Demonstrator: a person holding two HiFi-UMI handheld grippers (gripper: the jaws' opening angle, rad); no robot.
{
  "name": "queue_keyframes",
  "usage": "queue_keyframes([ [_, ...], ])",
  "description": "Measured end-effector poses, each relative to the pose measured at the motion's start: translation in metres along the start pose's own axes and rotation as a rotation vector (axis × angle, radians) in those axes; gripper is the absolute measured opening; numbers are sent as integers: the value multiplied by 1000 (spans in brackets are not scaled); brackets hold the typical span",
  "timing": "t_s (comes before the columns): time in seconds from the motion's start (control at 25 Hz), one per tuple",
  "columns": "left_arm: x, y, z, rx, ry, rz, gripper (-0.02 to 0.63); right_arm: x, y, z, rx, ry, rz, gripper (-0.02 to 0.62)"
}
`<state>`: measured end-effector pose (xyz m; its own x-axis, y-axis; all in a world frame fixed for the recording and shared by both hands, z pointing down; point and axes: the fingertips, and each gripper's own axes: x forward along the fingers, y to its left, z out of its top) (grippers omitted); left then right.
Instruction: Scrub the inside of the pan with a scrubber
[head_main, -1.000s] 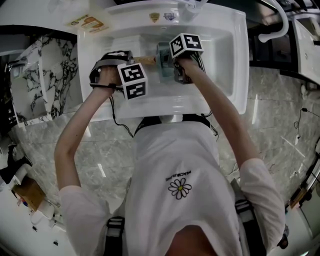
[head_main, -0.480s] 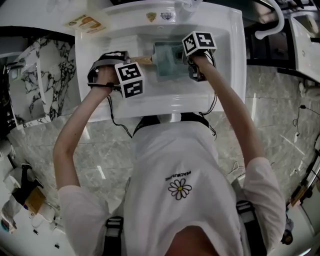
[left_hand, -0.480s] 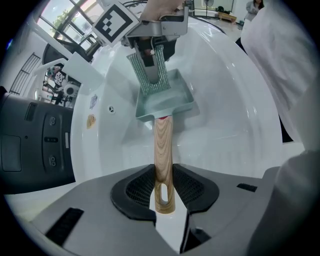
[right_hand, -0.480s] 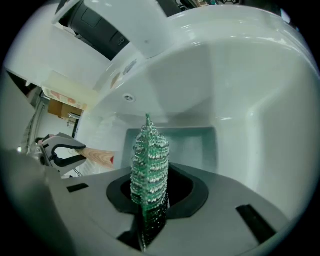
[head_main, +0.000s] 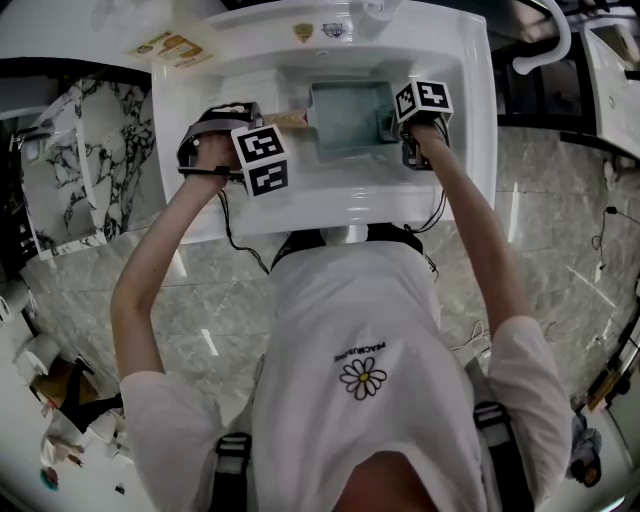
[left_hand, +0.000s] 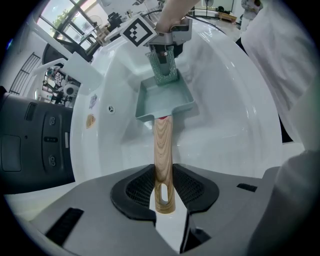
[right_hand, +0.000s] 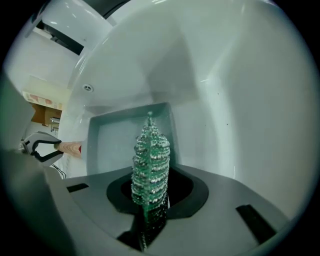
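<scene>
- Head view — a person leans over a white sink with a gripper in each hand. The square teal pan lies in the middle of the basin.
- Left gripper view: the left gripper clamps the pan's wooden handle, with its jaws pressed to both sides near the handle's end.
- Right gripper view: the right gripper pinches a green mesh scrubber, which stands up from its jaws.
- The scrubber hangs at the pan's edge opposite the handle — whether it touches the pan cannot be told.
</scene>
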<state>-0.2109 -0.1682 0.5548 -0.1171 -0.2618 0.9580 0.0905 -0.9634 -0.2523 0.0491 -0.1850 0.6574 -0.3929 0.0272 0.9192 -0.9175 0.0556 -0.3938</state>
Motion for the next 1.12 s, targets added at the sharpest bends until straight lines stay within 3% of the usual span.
queue_keyframes([
  [0.68,2,-7,-7,2,21,-9,123,13,24,-14,-25,33,1,63],
  [0.8,1,-7,-6,6,27,-5,123,13,42,-16,3,27,60,63],
  [1.0,3,-7,-6,11,30,0,123,18,95,-18,97,23,234,63],
  [1.12,3,-7,-6,11,33,-1,123,19,119,-20,99,22,280,63],
])
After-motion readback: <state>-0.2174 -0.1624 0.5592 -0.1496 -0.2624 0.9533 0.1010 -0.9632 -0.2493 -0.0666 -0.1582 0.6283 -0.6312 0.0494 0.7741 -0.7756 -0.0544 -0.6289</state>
